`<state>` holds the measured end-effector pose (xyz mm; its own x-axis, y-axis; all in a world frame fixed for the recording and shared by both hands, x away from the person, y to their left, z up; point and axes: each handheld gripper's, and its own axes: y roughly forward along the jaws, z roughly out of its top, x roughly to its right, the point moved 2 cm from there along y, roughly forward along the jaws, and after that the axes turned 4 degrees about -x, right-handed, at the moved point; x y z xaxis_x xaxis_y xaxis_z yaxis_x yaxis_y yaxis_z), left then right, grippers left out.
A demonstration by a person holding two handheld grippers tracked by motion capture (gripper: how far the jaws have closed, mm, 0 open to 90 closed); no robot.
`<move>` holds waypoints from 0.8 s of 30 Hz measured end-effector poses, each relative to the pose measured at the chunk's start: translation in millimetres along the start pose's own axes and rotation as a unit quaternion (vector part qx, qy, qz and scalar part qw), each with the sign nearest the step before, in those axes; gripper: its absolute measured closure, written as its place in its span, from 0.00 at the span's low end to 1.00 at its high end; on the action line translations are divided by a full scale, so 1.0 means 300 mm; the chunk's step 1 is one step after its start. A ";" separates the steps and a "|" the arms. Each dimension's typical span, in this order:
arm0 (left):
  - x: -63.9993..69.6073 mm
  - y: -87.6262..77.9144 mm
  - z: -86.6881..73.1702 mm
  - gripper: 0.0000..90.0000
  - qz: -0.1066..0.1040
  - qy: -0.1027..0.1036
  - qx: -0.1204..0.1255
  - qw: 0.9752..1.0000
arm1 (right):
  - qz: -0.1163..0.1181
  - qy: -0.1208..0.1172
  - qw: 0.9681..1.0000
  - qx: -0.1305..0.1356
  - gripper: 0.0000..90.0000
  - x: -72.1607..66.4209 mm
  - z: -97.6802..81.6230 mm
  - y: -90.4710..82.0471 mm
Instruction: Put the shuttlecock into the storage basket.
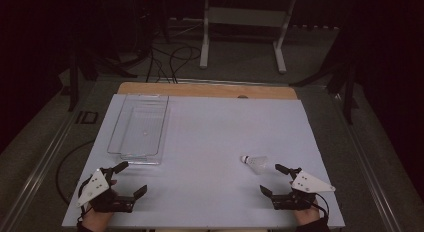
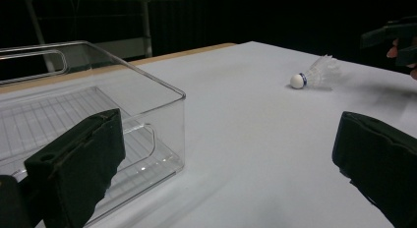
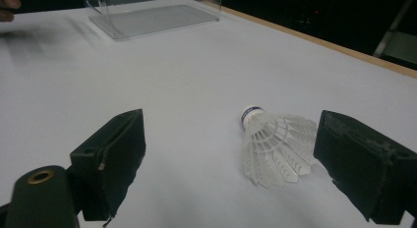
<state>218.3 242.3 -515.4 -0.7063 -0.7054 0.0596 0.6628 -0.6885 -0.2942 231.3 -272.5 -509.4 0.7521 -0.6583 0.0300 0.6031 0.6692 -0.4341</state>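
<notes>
A white feather shuttlecock lies on its side on the white table top, right of centre, cork pointing left. My right gripper stands open just in front of it. In the right gripper view the shuttlecock lies close to the right jaw, untouched, and the right gripper holds nothing. A clear plastic bin stands empty at the left. My left gripper rests open near the bin's front end. The left gripper view has the left gripper wide open, the bin beside its left jaw and the shuttlecock farther off.
A bare wooden strip runs along the table's far edge. Beyond it on the floor are a white metal stand and loose cables. The other gripper shows at the right edge of the left gripper view.
</notes>
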 end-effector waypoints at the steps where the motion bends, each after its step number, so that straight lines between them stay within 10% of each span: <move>1: 0.000 0.000 0.000 0.00 0.000 0.000 0.000 1.000 | 0.001 0.000 1.000 0.000 0.13 0.000 0.000 -0.001; 24: -0.001 0.001 -0.001 0.00 0.004 0.000 -0.002 1.000 | 0.002 0.016 1.000 0.011 0.13 0.010 0.020 -0.029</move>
<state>218.6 242.3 -515.6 -0.7011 -0.7108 0.0566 0.6673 -0.6820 -0.2993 229.8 -278.3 -500.1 0.7460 -0.6660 0.0000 0.6060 0.6788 -0.4147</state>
